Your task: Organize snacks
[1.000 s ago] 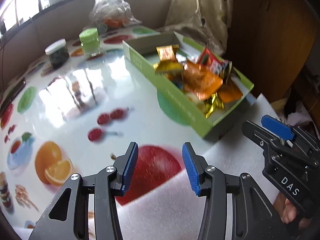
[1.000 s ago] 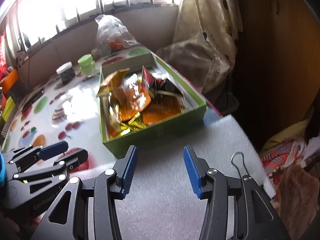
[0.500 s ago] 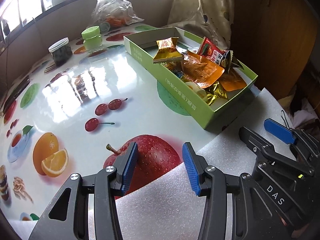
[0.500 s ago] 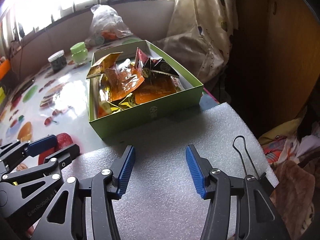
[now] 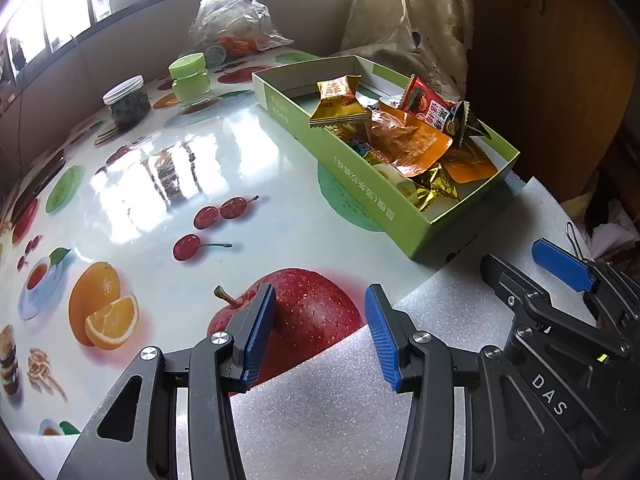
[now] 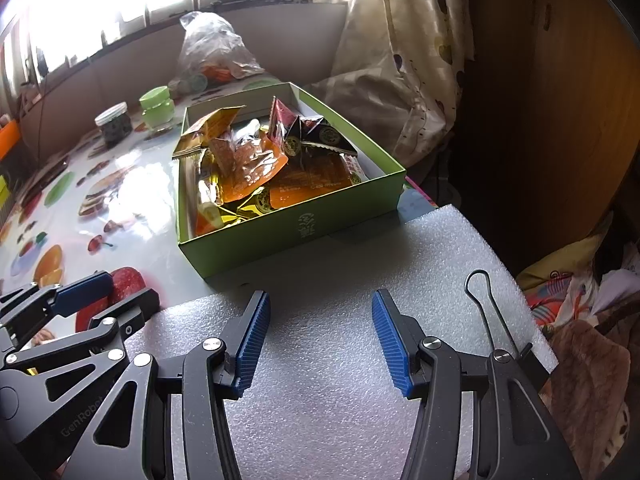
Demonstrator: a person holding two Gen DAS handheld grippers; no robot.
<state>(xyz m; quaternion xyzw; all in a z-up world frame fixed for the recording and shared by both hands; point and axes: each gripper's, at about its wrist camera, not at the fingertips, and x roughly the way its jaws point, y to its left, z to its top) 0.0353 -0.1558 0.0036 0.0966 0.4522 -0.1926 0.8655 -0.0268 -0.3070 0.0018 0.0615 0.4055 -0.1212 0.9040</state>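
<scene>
A heap of snack packets [image 6: 256, 164] is lying in an open green box [image 6: 288, 232] that is sitting on the counter [image 5: 160, 200], its near corner resting at the far edge of a white foam sheet [image 6: 340, 320]. In the left wrist view the box is lying toward two o'clock, with a yellow packet [image 5: 338, 100] propped on its left wall, a red packet [image 5: 426, 104] standing at the back, an orange pouch [image 5: 408, 144] across the middle and gold foil wrappers [image 5: 436, 188] at the near end. In the right wrist view the same box is sitting at about twelve o'clock. The right gripper [image 6: 320, 336] is hovering over the foam sheet just short of the box; its jaws have just been opening, are standing apart, and nothing is between them. The left gripper [image 5: 320, 336] is hanging over the edge of the foam sheet and a printed red apple [image 5: 304, 312] on the fruit-patterned counter, its jaws also apart and empty. Each gripper is showing in the other's view, at three to four o'clock from the left one and at nine o'clock from the right one. Farther out, toward eleven o'clock, a green-lidded jar [image 5: 190, 80] and a dark jar with a white lid [image 5: 128, 102] are standing on the counter, and a clear plastic bag [image 5: 232, 16] is slumping against the wall below the window. A wire clip [image 6: 488, 308] is sticking up at the right edge of the foam sheet, and a patterned curtain [image 6: 408, 60] is hanging at one o'clock.
</scene>
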